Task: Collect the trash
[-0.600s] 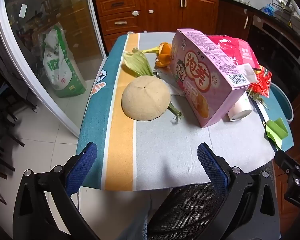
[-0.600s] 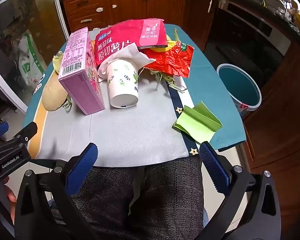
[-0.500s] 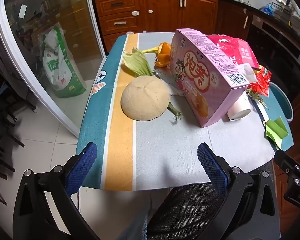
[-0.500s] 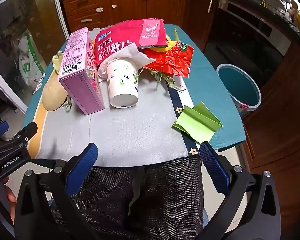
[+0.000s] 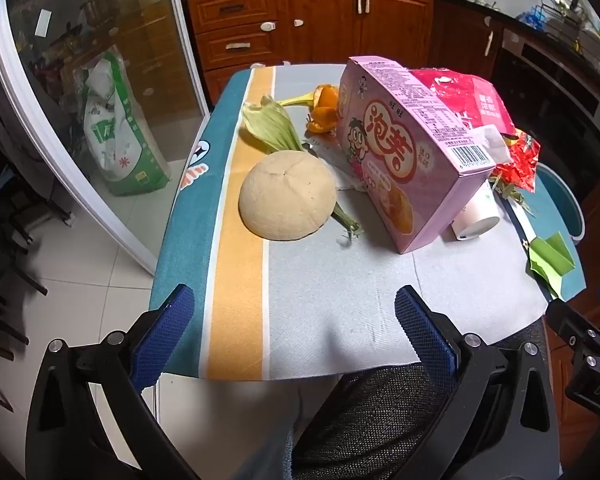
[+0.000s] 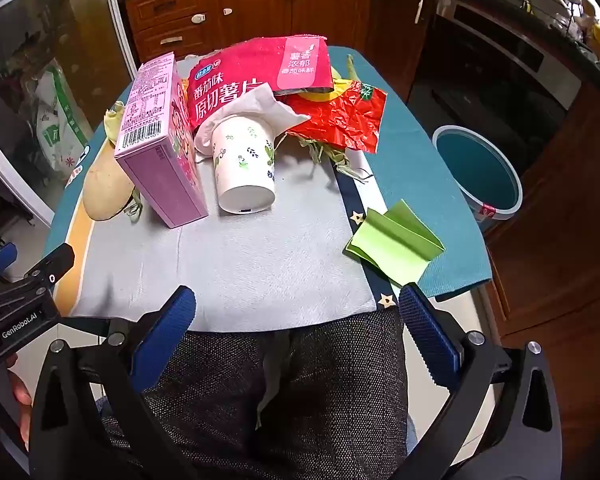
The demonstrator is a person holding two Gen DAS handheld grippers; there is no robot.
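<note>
Trash lies on a small table (image 5: pixel 332 304) (image 6: pixel 260 272). A pink snack box (image 5: pixel 404 160) (image 6: pixel 160 144) stands mid-table, with a tan melon half (image 5: pixel 286 196) (image 6: pixel 104 190), green leaves (image 5: pixel 270 126) and orange peel (image 5: pixel 324 110) to its left. A paper cup (image 6: pixel 244 164) (image 5: pixel 476 216) stuffed with a tissue lies beside the box. Behind are a pink chip bag (image 6: pixel 260 76) (image 5: pixel 468 100) and a red wrapper (image 6: pixel 340 116). Folded green paper (image 6: pixel 396 244) (image 5: pixel 550 258) rests at the right edge. My left gripper (image 5: pixel 292 320) and right gripper (image 6: pixel 296 316) hover open and empty at the near edge.
A teal bin (image 6: pixel 478 172) (image 5: pixel 562 196) stands on the floor right of the table. Wooden cabinets (image 5: pixel 312 20) line the back and right. A glass door (image 5: pixel 92 92) with a green sack behind it is on the left. A person's lap in dark fabric (image 6: pixel 284 392) sits below the grippers.
</note>
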